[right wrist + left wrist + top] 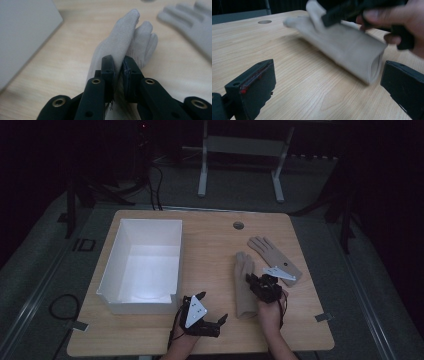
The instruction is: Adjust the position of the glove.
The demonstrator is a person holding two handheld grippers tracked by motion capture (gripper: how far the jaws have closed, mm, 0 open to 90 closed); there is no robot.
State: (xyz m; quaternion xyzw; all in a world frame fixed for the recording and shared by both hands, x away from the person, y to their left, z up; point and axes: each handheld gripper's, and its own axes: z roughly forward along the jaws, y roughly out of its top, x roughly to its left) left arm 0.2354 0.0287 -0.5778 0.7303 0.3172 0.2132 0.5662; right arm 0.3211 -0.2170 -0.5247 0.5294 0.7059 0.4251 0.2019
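Beige glove (pixel 120 47) pinched in right hand-held gripper (pixel 119 72), jaws nearly closed

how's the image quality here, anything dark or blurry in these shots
High view: dim overall, the surroundings nearly black, with the white box the brightest spot. Left gripper view: motion blur smears the folded glove and the right tool pinching it, while the near wood grain stays sharp. Right gripper view: the flat glove beyond is soft and out of focus.
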